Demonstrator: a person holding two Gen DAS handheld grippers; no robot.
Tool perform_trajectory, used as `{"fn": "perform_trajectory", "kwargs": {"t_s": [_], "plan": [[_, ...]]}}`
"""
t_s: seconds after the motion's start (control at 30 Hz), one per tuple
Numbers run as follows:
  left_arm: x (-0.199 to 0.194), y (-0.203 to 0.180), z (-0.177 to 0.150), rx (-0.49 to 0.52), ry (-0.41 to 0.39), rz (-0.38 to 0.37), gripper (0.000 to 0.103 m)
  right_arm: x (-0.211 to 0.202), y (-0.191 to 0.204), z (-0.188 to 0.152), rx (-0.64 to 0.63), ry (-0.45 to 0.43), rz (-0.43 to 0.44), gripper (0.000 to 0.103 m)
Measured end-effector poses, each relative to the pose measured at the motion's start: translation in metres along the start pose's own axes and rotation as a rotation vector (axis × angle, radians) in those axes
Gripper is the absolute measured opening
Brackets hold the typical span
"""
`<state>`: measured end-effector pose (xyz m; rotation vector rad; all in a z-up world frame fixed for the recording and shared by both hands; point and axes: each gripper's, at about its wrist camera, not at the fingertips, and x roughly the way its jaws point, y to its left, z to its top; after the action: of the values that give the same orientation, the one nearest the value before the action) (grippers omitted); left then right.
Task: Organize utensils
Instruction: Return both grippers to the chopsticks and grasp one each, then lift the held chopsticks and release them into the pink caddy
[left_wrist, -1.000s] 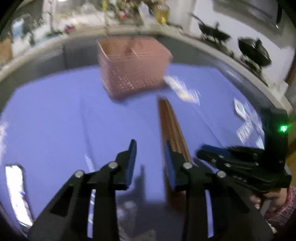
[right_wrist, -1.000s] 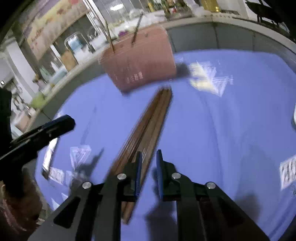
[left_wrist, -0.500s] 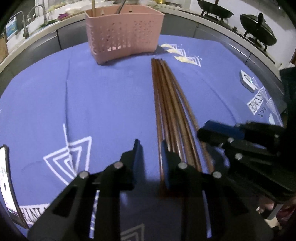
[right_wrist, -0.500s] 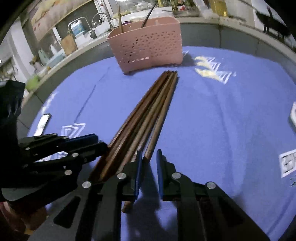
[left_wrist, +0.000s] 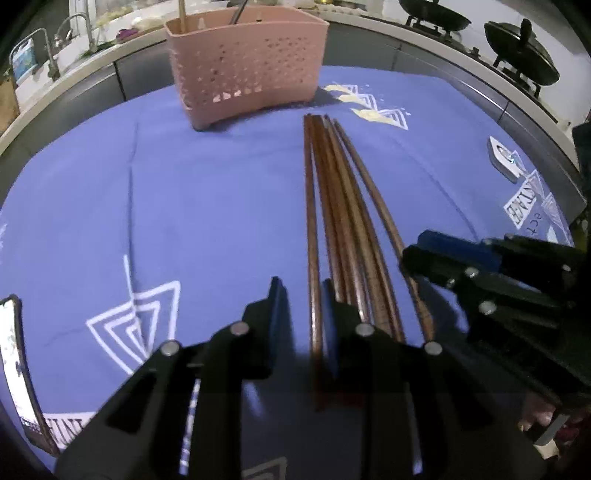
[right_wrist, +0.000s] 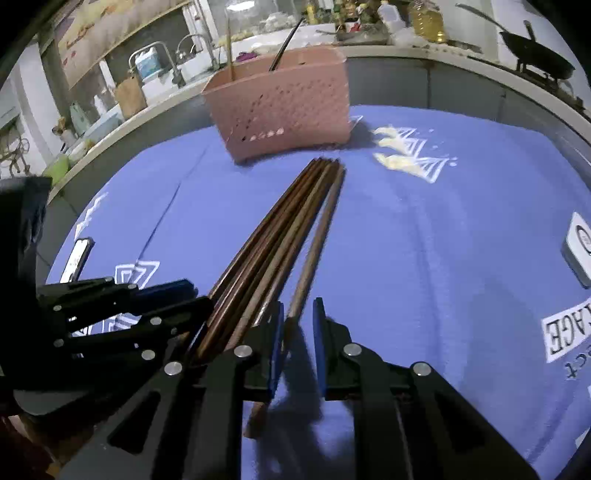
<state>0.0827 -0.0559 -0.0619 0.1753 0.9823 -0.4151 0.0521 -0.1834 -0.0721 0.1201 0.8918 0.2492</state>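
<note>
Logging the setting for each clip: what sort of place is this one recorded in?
Most likely a home kitchen: a sink tap and a wok on the counter behind, with a pink utensil basket and wooden chopsticks on a blue tablecloth.

Both cameras sit low and close over the worktop, each looking forward along its own tongs toward the pink basket at the far edge. The left wrist view looks from the left side of the brown chopsticks, with the left tongs in its foreground. The right wrist view looks from their right side, over the right tongs. Both views share the basket, the chopsticks and the blue cloth, and each one shows the other tongs at its side.
</note>
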Motion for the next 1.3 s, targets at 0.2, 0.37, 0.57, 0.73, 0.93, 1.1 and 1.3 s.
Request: {"fn": "perform_trajectory", "kwargs": {"t_s": [0.2, 0.37, 0.57, 0.73, 0.93, 1.1, 1.3], "plan": [[0.003, -0.010, 0.001, 0.051, -0.001, 0.066, 0.020, -0.001, -0.008, -0.004, -0.027, -0.031, -0.062, 0.016], [0.007, -0.008, 0.008, 0.025, -0.030, 0.069, 0.020, 0.000, -0.019, 0.002, -0.004, -0.023, -0.100, 0.016], [0.006, 0.002, 0.007, 0.002, -0.064, 0.043, 0.006, 0.008, -0.008, 0.006, -0.064, -0.031, -0.103, 0.009], [-0.009, 0.030, -0.012, -0.037, -0.038, -0.012, 0.006, -0.006, -0.030, -0.004, 0.006, 0.000, -0.090, 0.007], [-0.015, 0.047, -0.017, -0.100, 0.004, -0.095, 0.008, -0.014, -0.035, -0.008, -0.023, 0.066, -0.061, 0.008], [0.003, 0.032, 0.013, -0.020, 0.007, -0.039, 0.019, 0.008, -0.043, 0.028, 0.017, 0.092, -0.025, 0.008], [0.026, 0.010, 0.047, 0.103, -0.006, 0.019, 0.022, 0.030, -0.045, 0.059, 0.002, 0.091, 0.017, 0.006]]}}
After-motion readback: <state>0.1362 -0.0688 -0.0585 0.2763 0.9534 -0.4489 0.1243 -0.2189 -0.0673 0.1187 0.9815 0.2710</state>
